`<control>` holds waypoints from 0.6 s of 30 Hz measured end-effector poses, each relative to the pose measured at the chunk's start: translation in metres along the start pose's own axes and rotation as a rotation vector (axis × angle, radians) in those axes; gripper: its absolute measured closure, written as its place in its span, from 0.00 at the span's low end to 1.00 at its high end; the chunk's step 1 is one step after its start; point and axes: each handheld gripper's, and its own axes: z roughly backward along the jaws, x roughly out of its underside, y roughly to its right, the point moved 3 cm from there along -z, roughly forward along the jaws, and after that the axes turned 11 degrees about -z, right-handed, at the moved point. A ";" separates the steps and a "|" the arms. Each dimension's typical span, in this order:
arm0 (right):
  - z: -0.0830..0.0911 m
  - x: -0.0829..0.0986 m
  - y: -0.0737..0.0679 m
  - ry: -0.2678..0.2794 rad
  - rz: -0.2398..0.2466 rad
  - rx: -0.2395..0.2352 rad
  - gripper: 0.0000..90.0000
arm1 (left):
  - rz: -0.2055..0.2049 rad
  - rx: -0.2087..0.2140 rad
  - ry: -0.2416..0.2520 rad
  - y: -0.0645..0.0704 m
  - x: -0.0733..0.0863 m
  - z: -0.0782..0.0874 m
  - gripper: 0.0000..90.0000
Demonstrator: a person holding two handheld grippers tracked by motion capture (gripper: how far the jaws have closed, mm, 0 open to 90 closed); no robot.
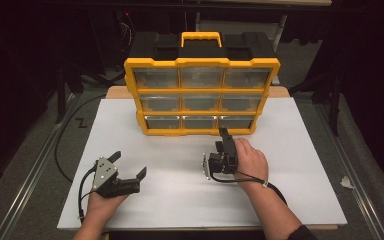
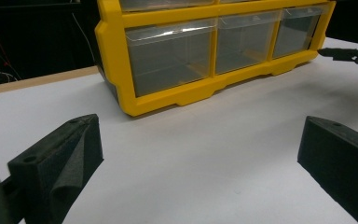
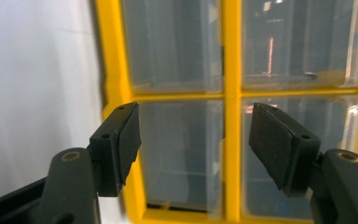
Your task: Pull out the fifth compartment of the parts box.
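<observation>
The high view looks forward and down on the whole table [image 1: 290,165]. The left gripper view sits low, facing the organizer [image 2: 168,95]; the right gripper view, turned sideways, faces its drawers [image 3: 182,149] close up.

A yellow organizer [image 1: 202,95] with 9 clear drawers stands on the white table [image 1: 290,165].

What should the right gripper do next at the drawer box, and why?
Probably ease the right gripper forward and close on the bottom-row drawer in front of it: its jaws stand open just short of the yellow organizer, nothing held. The left gripper rests open, farther back.
</observation>
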 end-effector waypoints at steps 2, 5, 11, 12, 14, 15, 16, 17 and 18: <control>-0.004 -0.006 0.005 0.003 -0.012 0.015 0.43 | -0.001 0.000 0.001 0.000 0.000 0.000 0.01; -0.006 -0.012 0.011 0.019 -0.002 0.034 0.46 | -0.003 -0.001 0.003 0.000 0.000 0.000 0.01; -0.008 -0.021 0.023 0.016 -0.005 0.060 0.50 | -0.005 0.001 0.003 0.000 0.000 0.000 0.01; -0.009 -0.023 0.026 0.028 -0.008 0.068 0.51 | -0.005 0.002 0.003 0.000 0.000 0.000 0.01; -0.009 -0.026 0.029 0.025 -0.015 0.075 0.53 | -0.005 0.002 0.003 0.001 0.000 0.000 0.01; -0.010 -0.029 0.033 0.026 -0.025 0.081 0.54 | -0.005 0.002 0.003 0.001 0.000 0.000 0.01; -0.011 -0.031 0.035 0.036 -0.012 0.087 0.55 | -0.005 0.002 0.003 0.001 0.000 0.000 0.01; -0.011 -0.031 0.035 0.036 -0.012 0.087 0.55 | -0.005 0.002 0.003 0.001 0.000 0.000 0.01; -0.012 -0.034 0.040 0.040 -0.007 0.097 0.56 | -0.005 0.002 0.003 0.001 0.000 0.000 0.01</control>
